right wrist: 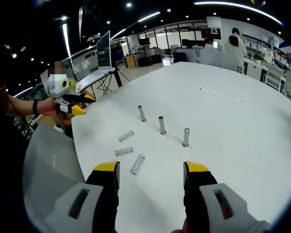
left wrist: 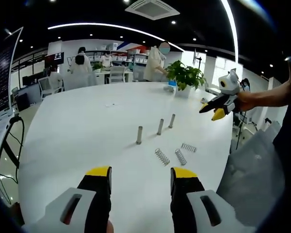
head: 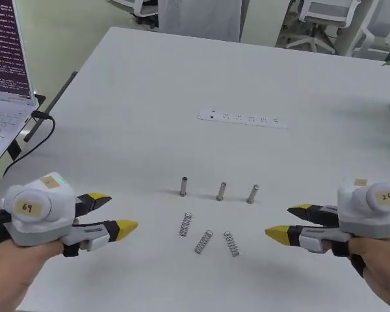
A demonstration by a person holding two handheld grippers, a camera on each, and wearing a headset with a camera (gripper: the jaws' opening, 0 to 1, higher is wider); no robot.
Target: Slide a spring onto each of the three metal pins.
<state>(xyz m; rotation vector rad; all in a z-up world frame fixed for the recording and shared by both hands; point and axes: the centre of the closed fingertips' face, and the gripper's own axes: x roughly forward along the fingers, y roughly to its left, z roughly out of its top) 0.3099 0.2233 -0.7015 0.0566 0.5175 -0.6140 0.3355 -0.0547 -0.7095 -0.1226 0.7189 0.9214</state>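
Three short metal pins stand upright in a row on the white table: left pin, middle pin, right pin. Just in front of them lie three loose springs: left spring, middle spring, right spring. The same pins and springs show in the left gripper view, and pins and springs in the right gripper view. My left gripper is open at the lower left, empty. My right gripper is open at the lower right, empty. Both stay clear of the springs.
A white power strip lies farther back on the table. A laptop with a black cable sits at the left edge. Office chairs stand beyond the far edge. People stand in the background of the gripper views.
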